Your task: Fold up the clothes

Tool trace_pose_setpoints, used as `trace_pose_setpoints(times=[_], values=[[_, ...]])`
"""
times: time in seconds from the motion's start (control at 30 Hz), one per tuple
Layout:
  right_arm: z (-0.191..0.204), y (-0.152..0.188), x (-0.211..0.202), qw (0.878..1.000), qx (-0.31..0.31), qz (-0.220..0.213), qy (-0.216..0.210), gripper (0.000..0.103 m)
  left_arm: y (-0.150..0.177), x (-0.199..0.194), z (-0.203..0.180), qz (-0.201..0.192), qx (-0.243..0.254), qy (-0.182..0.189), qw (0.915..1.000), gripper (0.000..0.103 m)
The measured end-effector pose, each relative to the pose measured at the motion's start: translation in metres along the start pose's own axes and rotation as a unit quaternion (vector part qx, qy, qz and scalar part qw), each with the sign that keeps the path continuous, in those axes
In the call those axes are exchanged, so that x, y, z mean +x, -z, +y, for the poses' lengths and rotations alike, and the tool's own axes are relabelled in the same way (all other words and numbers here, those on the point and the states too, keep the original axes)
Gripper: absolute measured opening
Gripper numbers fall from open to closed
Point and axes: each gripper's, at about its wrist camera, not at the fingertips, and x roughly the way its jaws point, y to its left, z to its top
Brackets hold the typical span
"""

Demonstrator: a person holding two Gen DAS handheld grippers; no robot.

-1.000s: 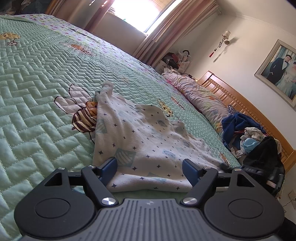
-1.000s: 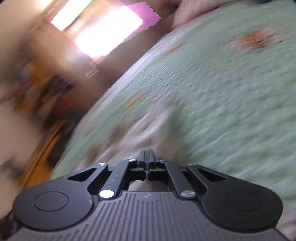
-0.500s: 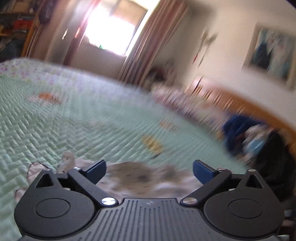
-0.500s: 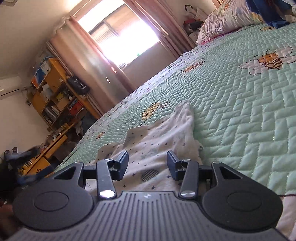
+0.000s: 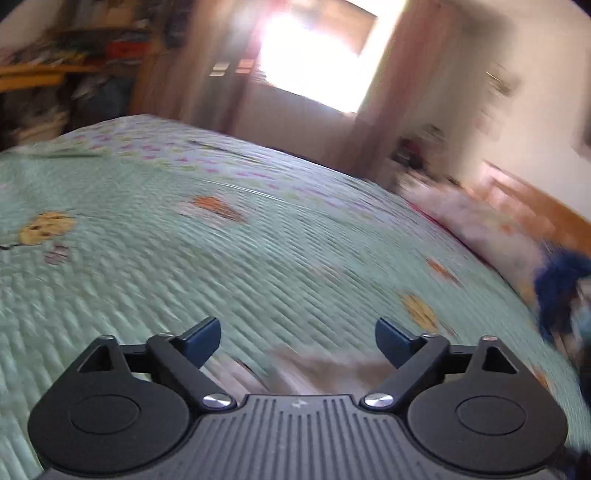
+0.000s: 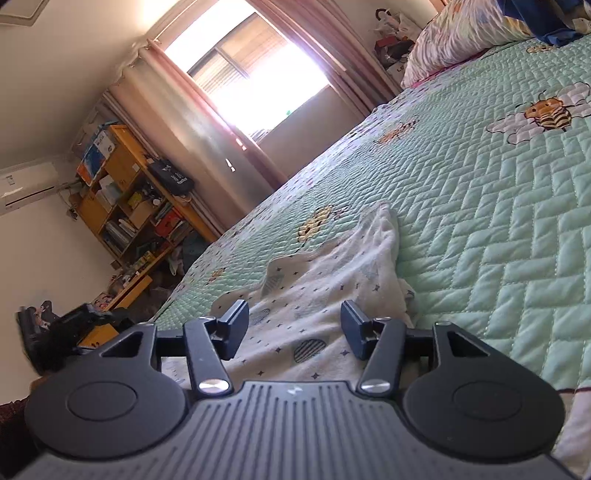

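Right tool: my right tool (image 6: 294, 329) has its jaws parting, pads clear of the cloth; nothing is gripped, though the garment lies under and between them.
Left tool: my left tool (image 5: 297, 343) is spread wide with its jaws widening too, nothing gripped; the view is smeared, and a blurred strip of pale cloth (image 5: 325, 363) shows low between the fingers.
Garment: the white garment (image 6: 332, 284) with small dark stars lies crumpled on the bed, running from the right tool towards 1 o'clock, where it narrows to a bunched tip.
Bed: the green quilt (image 6: 498, 206) covers it, stitched in a zigzag; a bee print (image 6: 546, 114) sits at 2 o'clock of the right tool.
Pillow: a flowered pillow (image 6: 454, 37) lies at the head, 1 o'clock, with dark blue clothes (image 6: 546, 18) piled just beside it.
Room: window (image 6: 255, 81) with pink curtains at 12 o'clock; a wooden shelf (image 6: 125, 199) at 10 o'clock.
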Motion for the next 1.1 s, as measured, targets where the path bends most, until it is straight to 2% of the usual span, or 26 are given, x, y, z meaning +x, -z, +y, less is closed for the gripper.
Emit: trace_pose_setpoints(times=[0.13, 0.2, 0.27, 0.3, 0.33, 0.37, 0.4, 0.47, 0.53, 0.57, 0.6, 0.63, 0.7, 0.77, 0.8, 0.83, 0.87, 0.9, 0.97, 1.0, 1.03, 1.1], values=[[0.013, -0.001, -0.002, 1.0, -0.024, -0.007, 0.011, 0.059, 0.058, 0.005, -0.061, 0.04, 0.059, 0.045, 0.9965, 0.091], [0.026, -0.003, -0.001, 0.999, -0.044, 0.001, -0.01, 0.059, 0.071, 0.015, -0.06, 0.046, 0.065, 0.032, 0.9963, 0.091], [0.035, -0.005, 0.008, 0.997, -0.055, 0.032, -0.032, 0.068, 0.075, 0.023, -0.048, 0.05, 0.058, 0.019, 0.9969, 0.089], [0.036, -0.006, 0.015, 0.996, -0.056, 0.057, -0.037, 0.077, 0.071, 0.023, -0.037, 0.049, 0.046, 0.018, 0.9976, 0.085], [0.031, -0.007, 0.024, 0.995, -0.056, 0.085, -0.025, 0.072, 0.066, 0.021, -0.027, 0.048, 0.033, 0.019, 0.9981, 0.082], [0.021, -0.011, 0.027, 0.994, -0.048, 0.094, -0.006, 0.062, 0.061, 0.015, -0.021, 0.044, 0.029, 0.006, 0.9986, 0.083], [0.008, -0.017, 0.021, 0.996, -0.024, 0.082, 0.012, 0.04, 0.056, 0.005, -0.018, 0.035, 0.034, -0.016, 0.9987, 0.085], [-0.014, -0.031, 0.001, 0.997, 0.026, 0.036, 0.056, 0.038, 0.049, -0.018, -0.014, 0.012, 0.043, -0.045, 0.998, 0.093], [-0.005, -0.036, -0.026, 0.996, 0.006, -0.027, 0.089, 0.056, 0.047, -0.037, -0.015, -0.008, 0.048, -0.044, 0.9978, 0.096], [0.005, -0.036, -0.034, 0.996, -0.003, -0.046, 0.073, 0.062, 0.048, -0.042, -0.021, -0.013, 0.058, -0.043, 0.9973, 0.096], [0.016, -0.034, -0.035, 0.998, -0.004, -0.044, 0.039, 0.074, 0.051, -0.039, -0.033, -0.009, 0.075, -0.039, 0.9964, 0.097], [0.028, -0.03, -0.025, 1.0, -0.005, -0.023, 0.009, 0.078, 0.056, -0.034, -0.046, -0.002, 0.093, -0.033, 0.9951, 0.098], [0.051, -0.019, 0.008, 0.999, -0.013, 0.034, -0.036, 0.079, 0.07, -0.015, -0.06, 0.031, 0.122, -0.04, 0.9913, 0.098], [0.053, -0.009, 0.039, 0.996, -0.009, 0.075, -0.038, 0.079, 0.083, 0.0, -0.063, 0.061, 0.136, -0.047, 0.9877, 0.096], [0.044, -0.009, 0.049, 0.996, -0.005, 0.09, -0.02, 0.075, 0.084, 0.0, -0.057, 0.068, 0.129, -0.044, 0.9884, 0.096], [0.033, -0.012, 0.051, 0.995, 0.003, 0.095, -0.003, 0.053, 0.08, -0.005, -0.05, 0.065, 0.12, -0.045, 0.9896, 0.095], [0.02, -0.02, 0.044, 0.996, 0.013, 0.088, 0.016, 0.041, 0.073, -0.014, -0.045, 0.055, 0.115, -0.051, 0.9905, 0.096], [0.007, -0.029, 0.037, 0.996, 0.024, 0.081, 0.035, 0.037, 0.065, -0.021, -0.04, 0.043, 0.111, -0.055, 0.9914, 0.097], [0.001, -0.046, 0.011, 0.997, 0.007, 0.033, 0.064, 0.048, 0.045, -0.028, -0.033, 0.021, 0.101, -0.05, 0.9934, 0.1], [0.004, -0.053, 0.001, 0.997, -0.005, 0.007, 0.071, 0.069, 0.035, -0.027, -0.034, 0.015, 0.099, -0.047, 0.9939, 0.1], [0.011, -0.058, -0.002, 0.998, -0.009, -0.007, 0.064, 0.08, 0.026, -0.02, -0.037, 0.015, 0.104, -0.047, 0.9934, 0.101], [0.033, -0.06, 0.018, 1.0, -0.01, 0.015, 0.025, 0.084, 0.014, 0.004, -0.046, 0.028, 0.115, -0.053, 0.9915, 0.102]])
